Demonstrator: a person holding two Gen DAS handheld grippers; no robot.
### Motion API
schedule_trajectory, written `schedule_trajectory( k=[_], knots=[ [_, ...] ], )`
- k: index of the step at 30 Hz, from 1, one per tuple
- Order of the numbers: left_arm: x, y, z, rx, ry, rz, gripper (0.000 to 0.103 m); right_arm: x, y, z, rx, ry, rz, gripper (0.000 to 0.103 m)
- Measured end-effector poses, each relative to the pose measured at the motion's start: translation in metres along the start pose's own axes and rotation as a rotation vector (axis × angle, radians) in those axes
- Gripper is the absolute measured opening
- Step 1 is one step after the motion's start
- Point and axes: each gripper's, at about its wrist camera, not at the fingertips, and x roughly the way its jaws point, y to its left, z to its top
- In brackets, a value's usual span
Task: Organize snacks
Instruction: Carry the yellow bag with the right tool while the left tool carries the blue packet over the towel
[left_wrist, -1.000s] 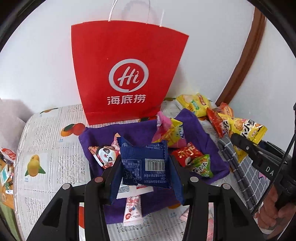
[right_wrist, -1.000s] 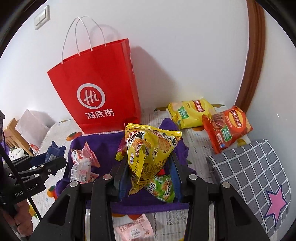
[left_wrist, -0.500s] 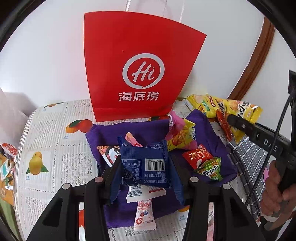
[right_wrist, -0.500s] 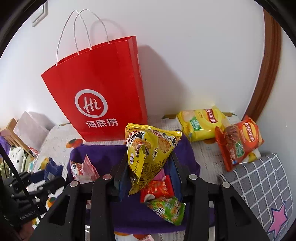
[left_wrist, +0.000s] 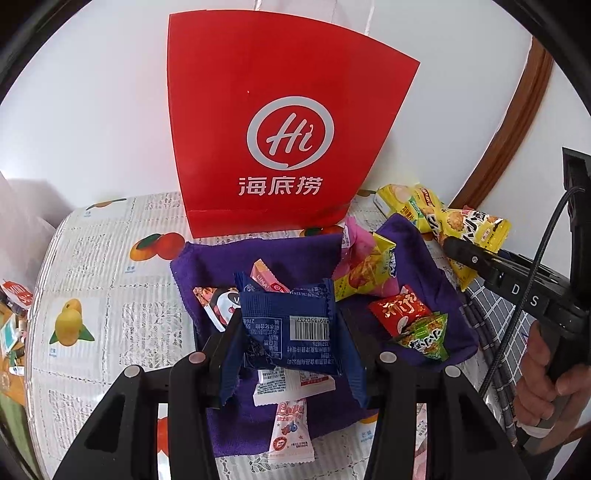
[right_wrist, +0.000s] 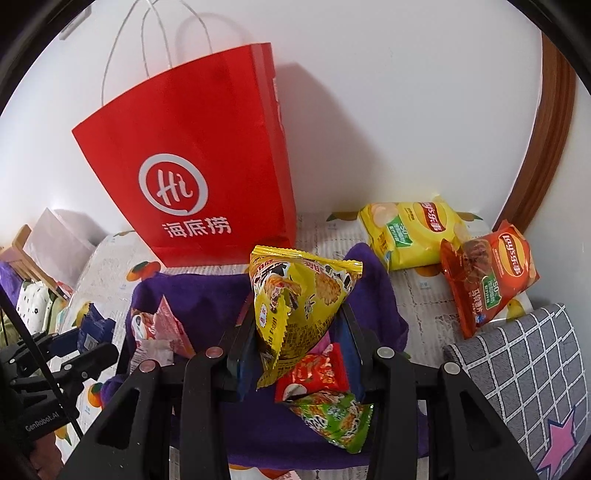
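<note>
My left gripper (left_wrist: 291, 325) is shut on a dark blue snack packet (left_wrist: 291, 332) and holds it above a purple cloth (left_wrist: 280, 258). My right gripper (right_wrist: 295, 325) is shut on a yellow triangular snack bag (right_wrist: 299, 299), also seen in the left wrist view (left_wrist: 469, 229). A red paper bag (left_wrist: 280, 122) with a white "Hi" logo stands upright against the wall behind the cloth; it also shows in the right wrist view (right_wrist: 199, 166). Several small snacks lie on the cloth: a red packet (left_wrist: 400, 308), a green packet (left_wrist: 424, 338), a pink one (left_wrist: 291, 432).
A yellow chip bag (right_wrist: 410, 229) and a red chip bag (right_wrist: 487, 273) lie at the back right near the wall. A grey checked cloth (right_wrist: 532, 373) with a pink star lies at the right. The table (left_wrist: 103, 295) has a fruit-print cover.
Both grippers have risen and moved closer to the red bag, each still holding its snack. The bag looks larger in both views.
</note>
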Motion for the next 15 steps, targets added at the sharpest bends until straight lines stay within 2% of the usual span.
schedule_trajectory(
  k=[8, 15],
  knots=[
    [0.003, 0.009, 0.003, -0.024, 0.001, 0.008, 0.046, 0.004, -0.013, 0.001, 0.043, 0.024, 0.032, 0.041],
    [0.007, 0.012, 0.003, -0.045, 0.021, -0.009, 0.046, 0.014, -0.008, -0.002, 0.024, 0.064, 0.061, 0.041]
  ],
)
